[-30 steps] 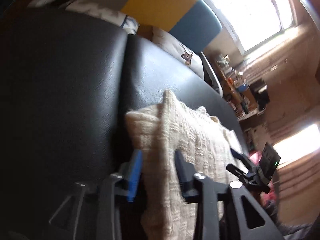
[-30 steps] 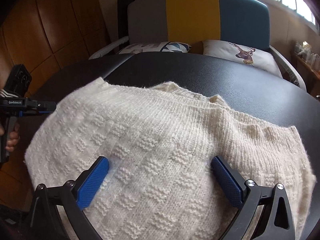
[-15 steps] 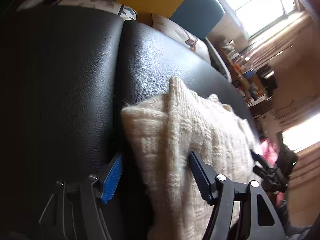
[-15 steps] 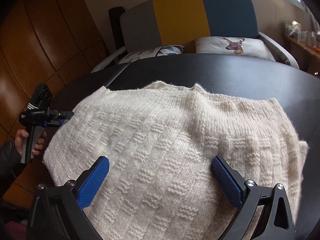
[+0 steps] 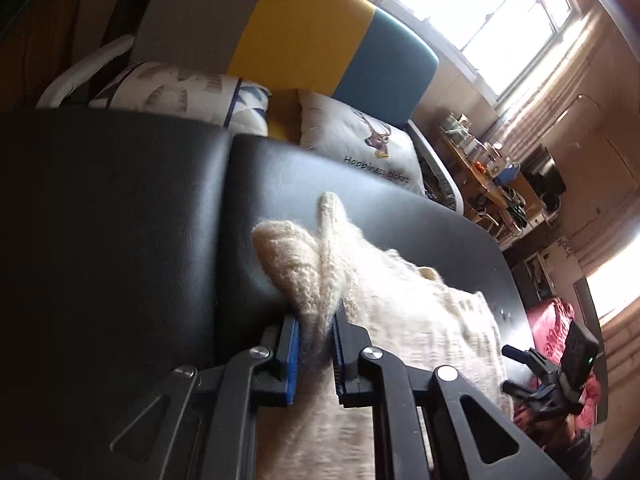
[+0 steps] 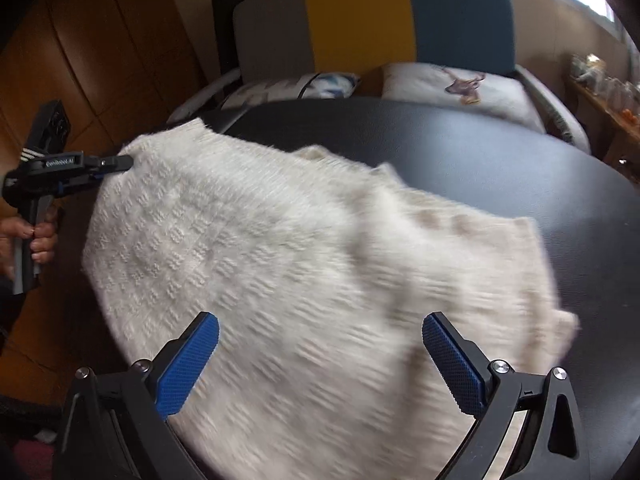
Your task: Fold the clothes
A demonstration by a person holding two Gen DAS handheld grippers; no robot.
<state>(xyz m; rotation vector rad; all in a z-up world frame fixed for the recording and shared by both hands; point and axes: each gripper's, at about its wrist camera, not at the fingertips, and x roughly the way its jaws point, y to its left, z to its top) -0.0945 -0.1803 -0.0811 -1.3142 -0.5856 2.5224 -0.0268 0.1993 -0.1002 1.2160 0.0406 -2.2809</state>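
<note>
While the cream knit sweater (image 6: 304,264) lies spread across the black padded counter (image 6: 500,160), its left corner is bunched up and clamped between the blue pads of the left tool (image 5: 316,350), which is clenched on the wool. From the right wrist view that same tool (image 6: 116,162) bites the sweater's far left edge, with a hand (image 6: 38,236) wrapped round its grip. The right tool (image 6: 320,360) hangs spread wide over the near part of the sweater, its blue pads (image 6: 188,360) well apart and gripping nothing; the knit passes beneath and between them. Much of the sweater's right side is blurred. Behind the counter stands a grey, yellow and teal chair (image 6: 360,20) holding two cushions, a patterned cushion (image 5: 172,88) and a deer cushion (image 5: 360,140) side by side on its seat.
</note>
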